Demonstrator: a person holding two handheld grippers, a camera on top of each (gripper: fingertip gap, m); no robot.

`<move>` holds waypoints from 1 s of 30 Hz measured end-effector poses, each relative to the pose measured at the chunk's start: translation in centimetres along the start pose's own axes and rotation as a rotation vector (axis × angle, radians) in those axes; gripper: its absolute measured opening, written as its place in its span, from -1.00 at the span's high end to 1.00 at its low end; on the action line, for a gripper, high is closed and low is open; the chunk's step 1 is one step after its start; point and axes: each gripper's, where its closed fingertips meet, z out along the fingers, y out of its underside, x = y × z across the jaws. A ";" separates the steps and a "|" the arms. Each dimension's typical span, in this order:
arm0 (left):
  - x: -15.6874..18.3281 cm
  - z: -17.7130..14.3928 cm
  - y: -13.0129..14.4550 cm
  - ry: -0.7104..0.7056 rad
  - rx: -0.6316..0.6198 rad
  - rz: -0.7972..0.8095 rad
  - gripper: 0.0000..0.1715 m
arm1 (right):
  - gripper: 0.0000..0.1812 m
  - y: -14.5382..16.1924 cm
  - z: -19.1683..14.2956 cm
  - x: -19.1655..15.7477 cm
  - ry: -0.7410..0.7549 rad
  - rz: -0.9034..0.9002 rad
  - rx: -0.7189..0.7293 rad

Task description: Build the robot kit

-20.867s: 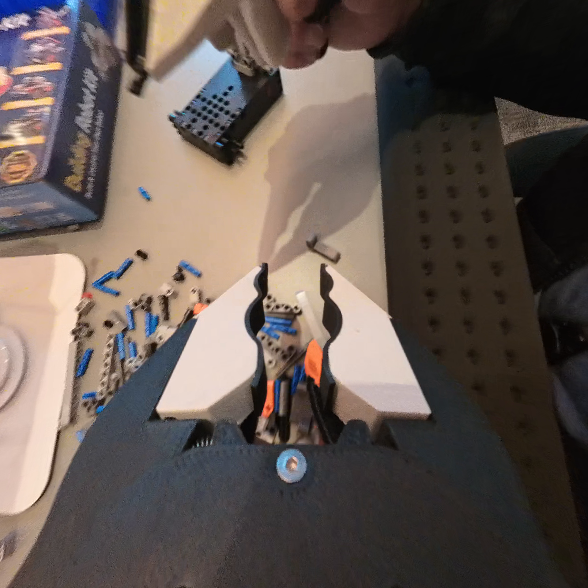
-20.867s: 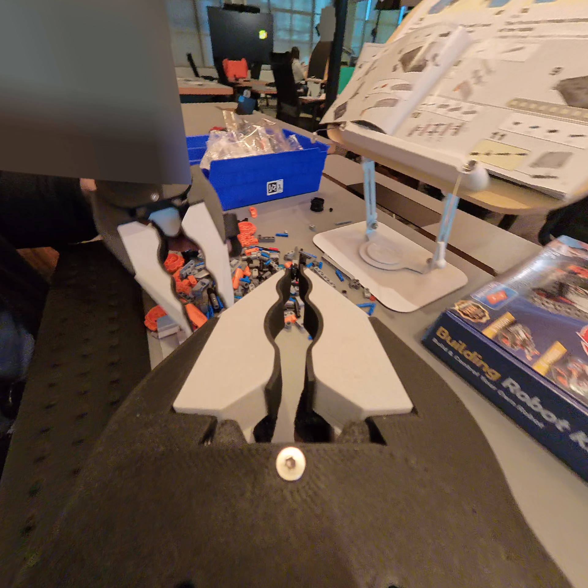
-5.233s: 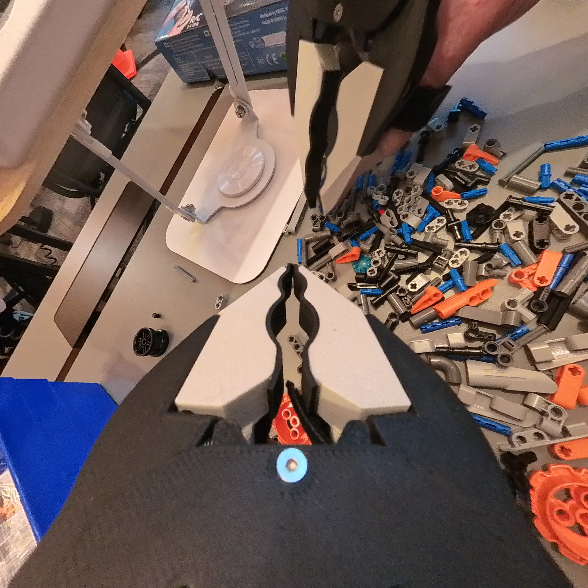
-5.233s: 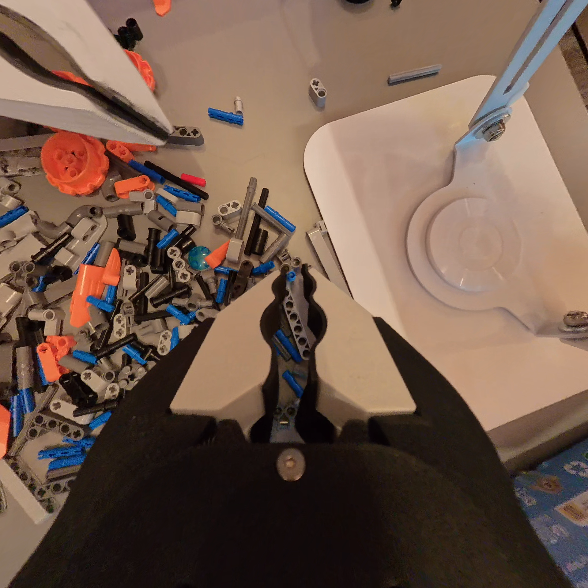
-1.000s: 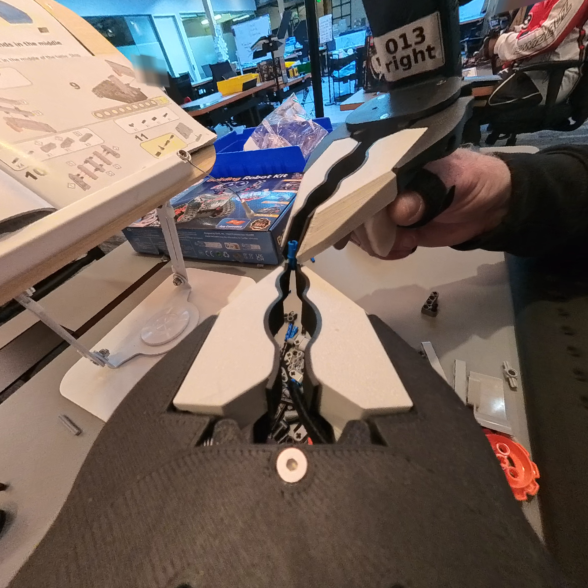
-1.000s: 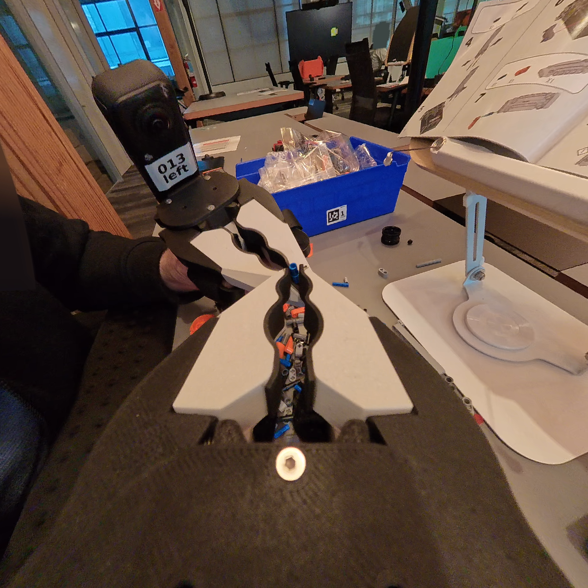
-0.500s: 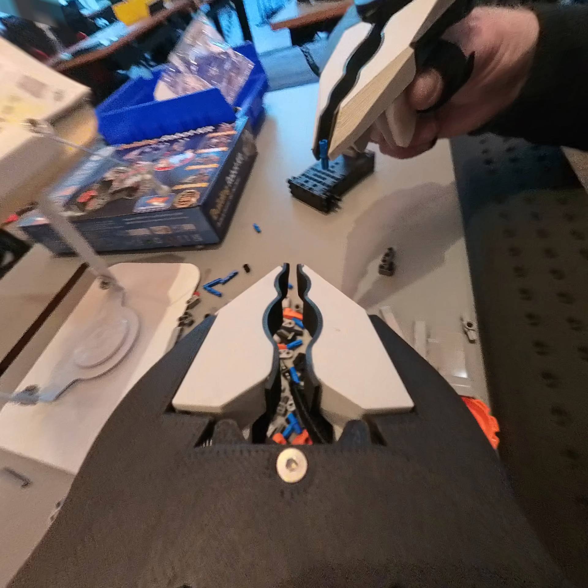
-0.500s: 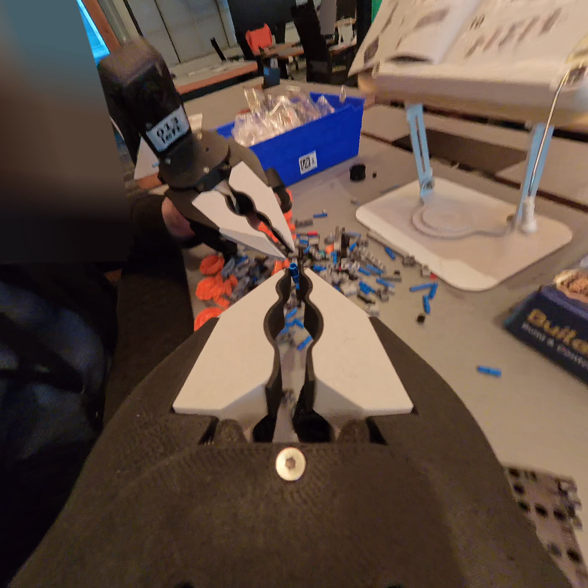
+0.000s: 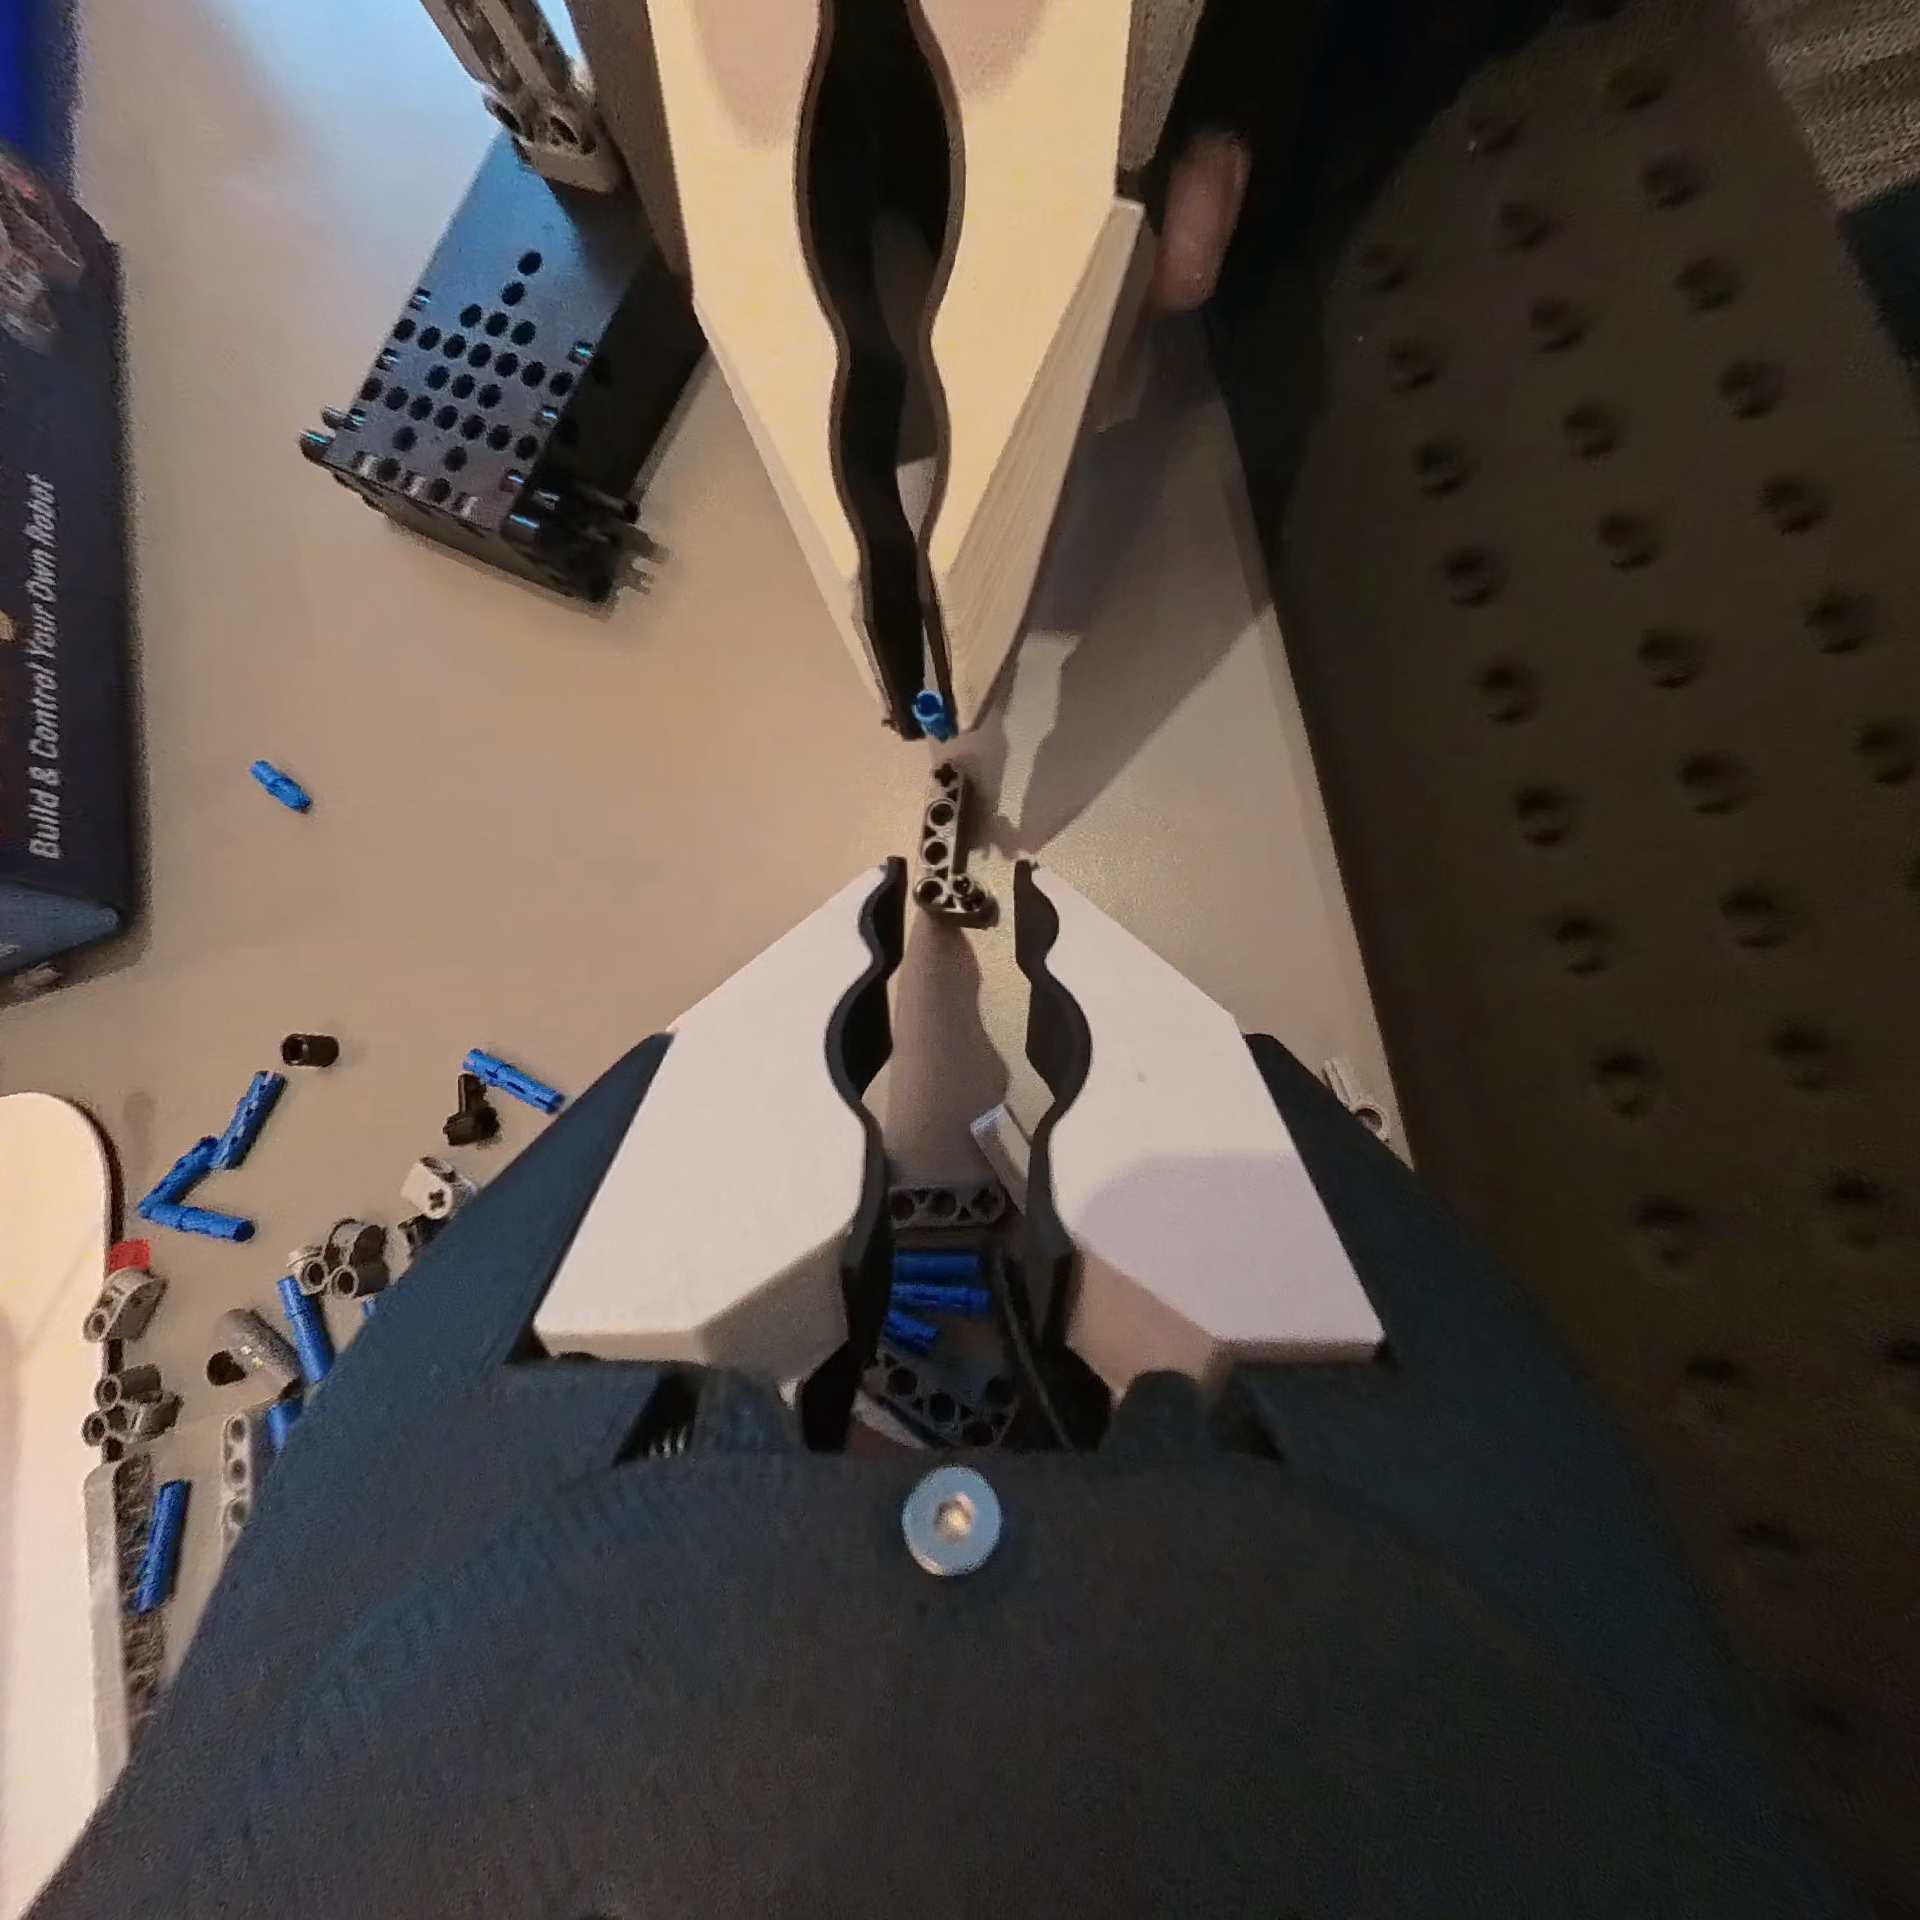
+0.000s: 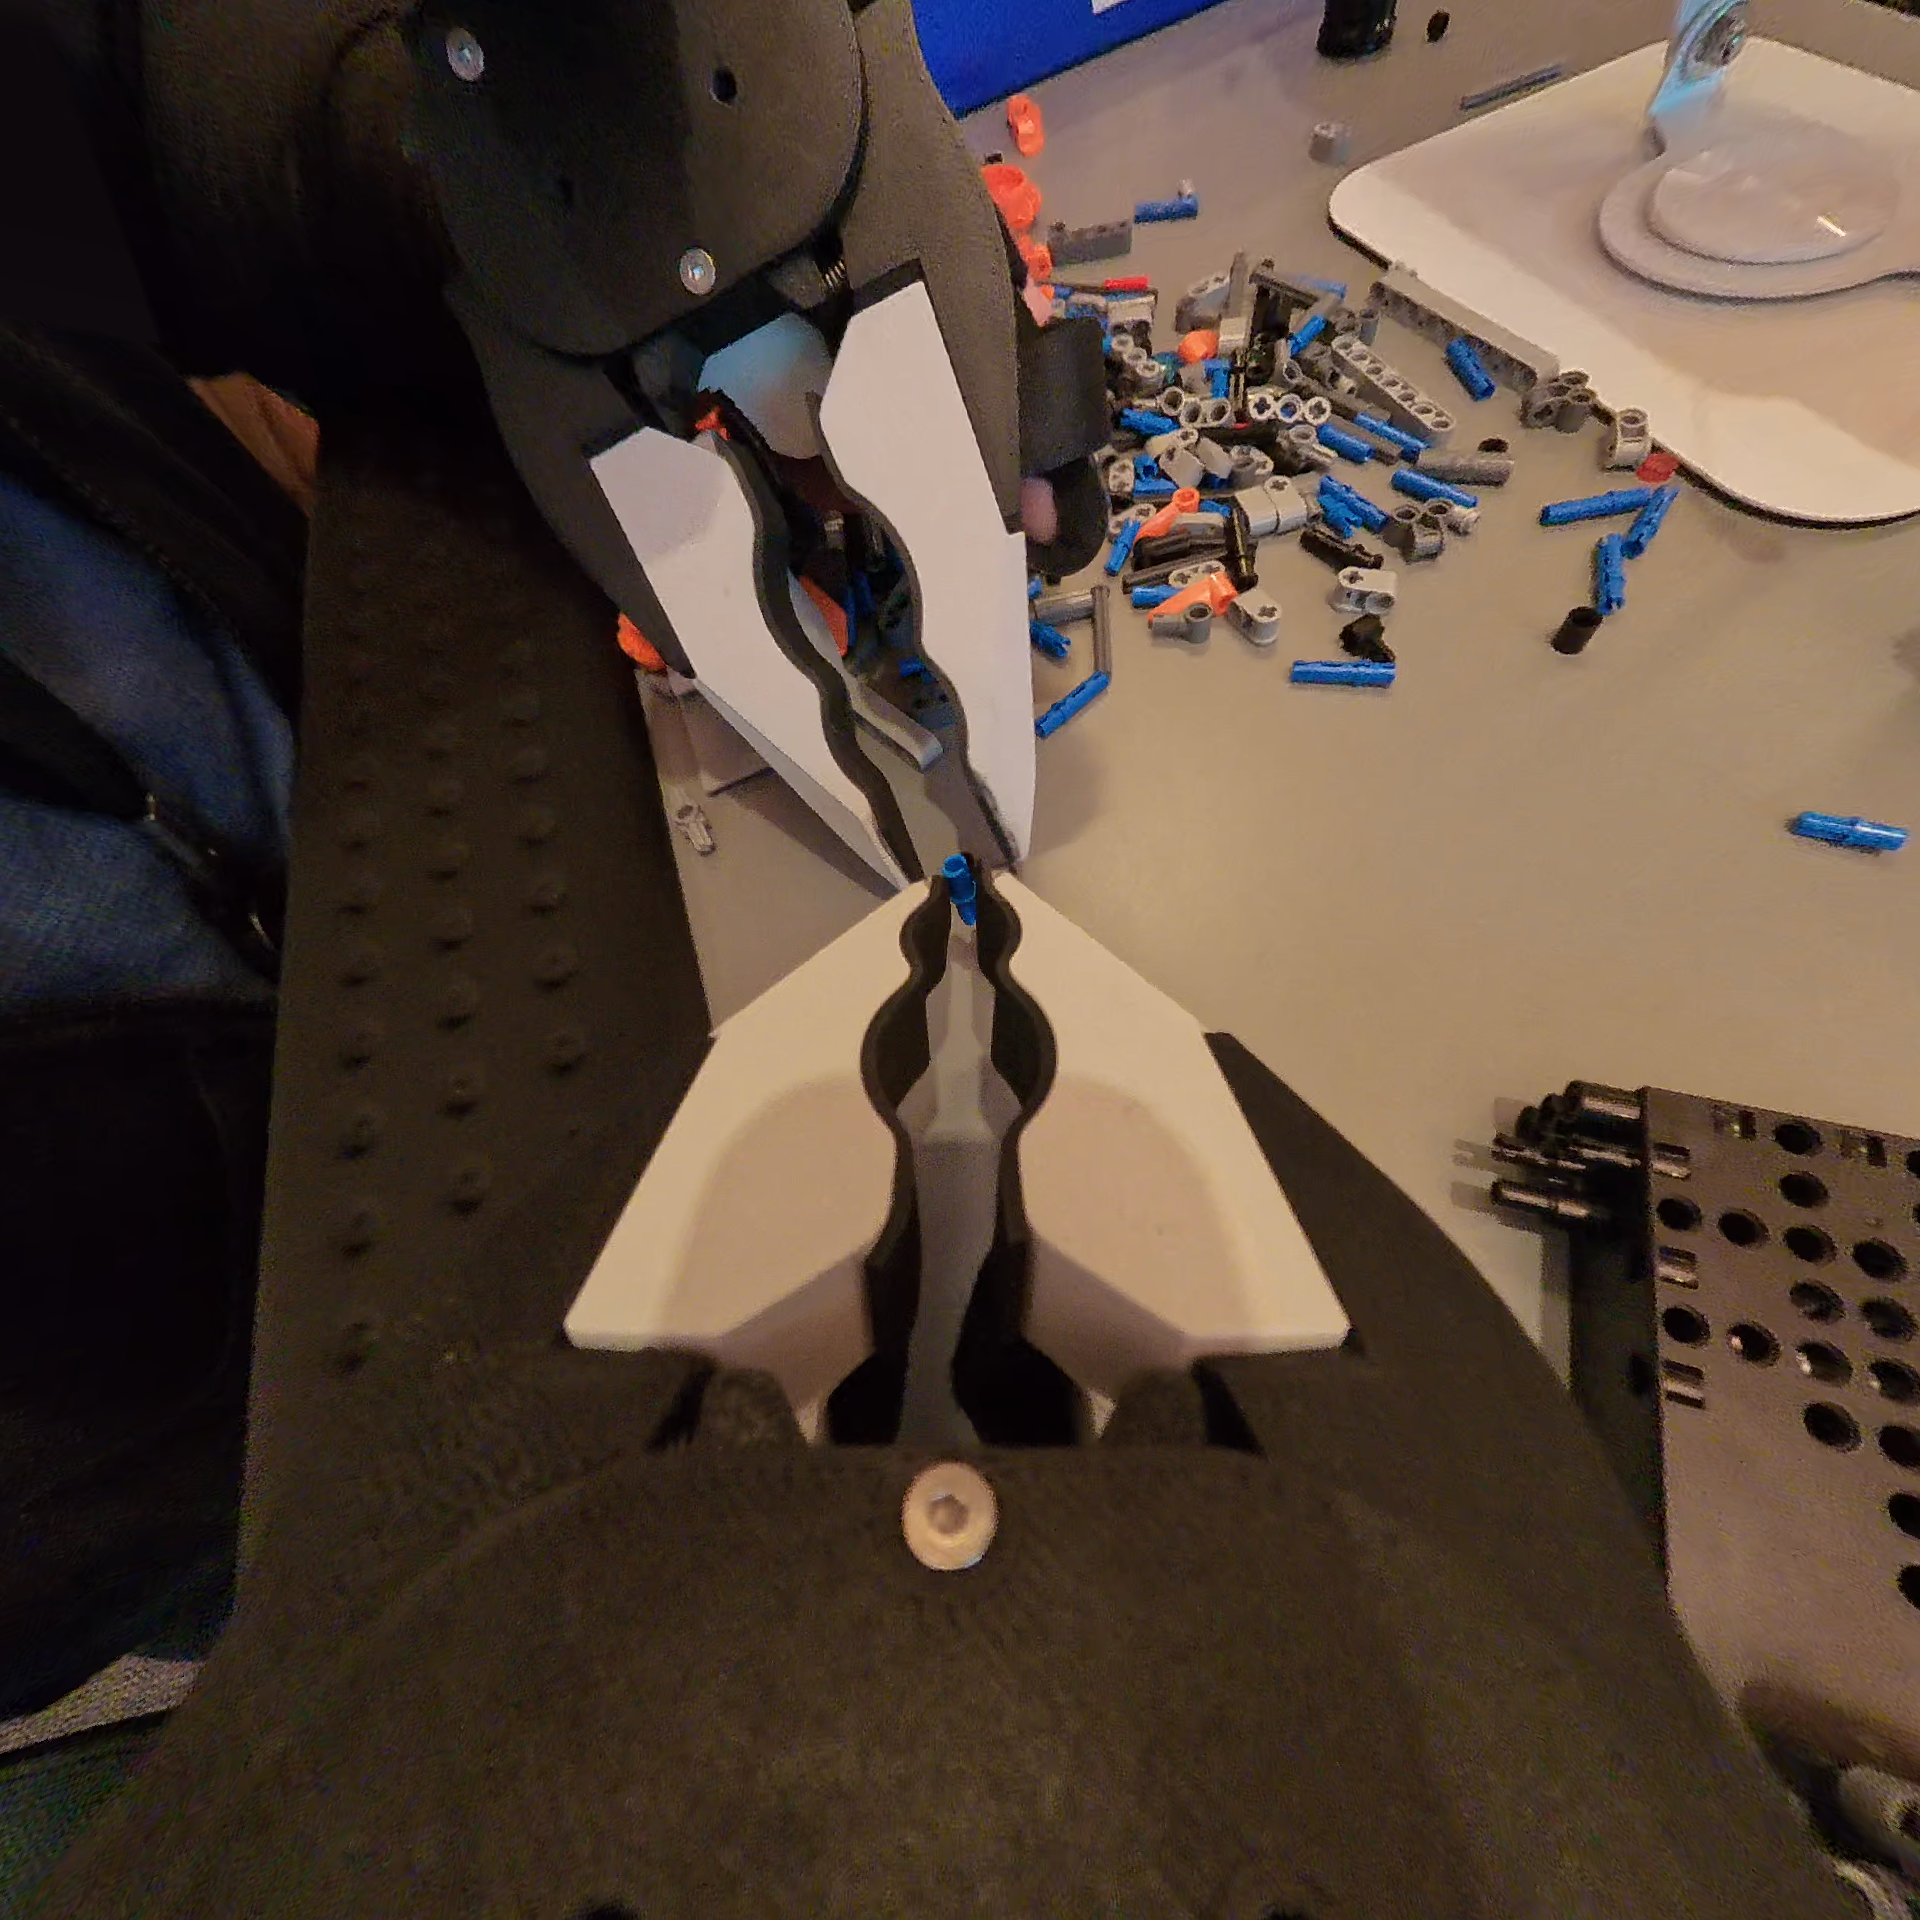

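My left gripper (image 9: 956, 873) is open and points down at the grey table. A small black L-shaped beam (image 9: 948, 844) lies flat just ahead of and between its fingertips, untouched. My right gripper (image 10: 961, 891) is shut on a short blue pin (image 10: 961, 883) that sticks out of its tips. In the left wrist view the right gripper (image 9: 920, 717) comes down from the top with the blue pin (image 9: 930, 712) just above the beam's far end. In the right wrist view the left gripper (image 10: 956, 847) stands open tip to tip with mine. The beam is hidden there.
A black perforated block (image 9: 488, 416) sits left of the grippers, also at the right in the right wrist view (image 10: 1766, 1299). A pile of blue, grey and orange parts (image 10: 1299, 436) lies beyond, beside a white stand base (image 10: 1714, 343). A dark studded mat (image 9: 1610, 727) borders the table. Both grippers' tips are close together, under 4 cm apart.
The left gripper has tilted down to the table and opened around the black beam. The right gripper, still holding the blue pin, has come down close to it, tip to tip.
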 end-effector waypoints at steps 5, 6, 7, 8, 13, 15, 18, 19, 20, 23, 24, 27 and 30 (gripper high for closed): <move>-0.2 0.5 0.5 0.001 -0.005 -0.004 0.88 | 0.96 0.9 0.3 0.5 0.010 -0.009 -0.040; -0.2 0.5 0.4 0.004 0.001 -0.008 0.89 | 0.96 0.9 0.3 0.6 0.010 -0.009 -0.042; -0.2 0.6 0.4 0.008 0.006 -0.009 0.90 | 0.97 1.0 0.3 0.7 0.009 -0.003 -0.049; -0.2 0.6 0.4 0.009 0.009 -0.007 0.90 | 0.97 0.9 0.3 0.7 0.006 0.002 -0.047; -0.6 0.2 0.2 -0.009 0.030 -0.003 0.90 | 0.96 -0.2 -0.1 0.6 -0.028 0.039 0.013; -1.4 -0.8 -0.9 -0.049 0.088 -0.023 0.87 | 0.96 -2.5 -0.7 0.3 -0.051 0.089 0.113; -2.9 -3.2 -4.0 -0.169 0.256 -0.017 0.88 | 0.97 -6.1 -1.5 0.4 -0.085 0.204 0.300; -3.4 -4.1 -4.9 -0.225 0.298 -0.006 0.88 | 0.97 -7.1 -1.8 0.6 -0.091 0.245 0.359; -4.1 -4.9 -5.4 -0.289 0.325 0.001 0.88 | 0.97 -7.9 -2.1 0.8 -0.094 0.272 0.425; -5.4 -6.5 -6.5 -0.386 0.394 -0.016 0.91 | 0.97 -9.3 -2.8 1.5 -0.094 0.344 0.568; -5.6 -6.8 -6.7 -0.401 0.402 -0.026 0.94 | 0.96 -9.5 -2.9 1.5 -0.100 0.352 0.590; -5.8 -7.0 -6.9 -0.427 0.408 -0.038 0.98 | 0.96 -10.0 -3.1 1.6 -0.065 0.327 0.618; -5.9 -7.2 -6.9 -0.440 0.408 -0.022 0.98 | 0.96 -10.1 -3.1 1.5 -0.050 0.313 0.613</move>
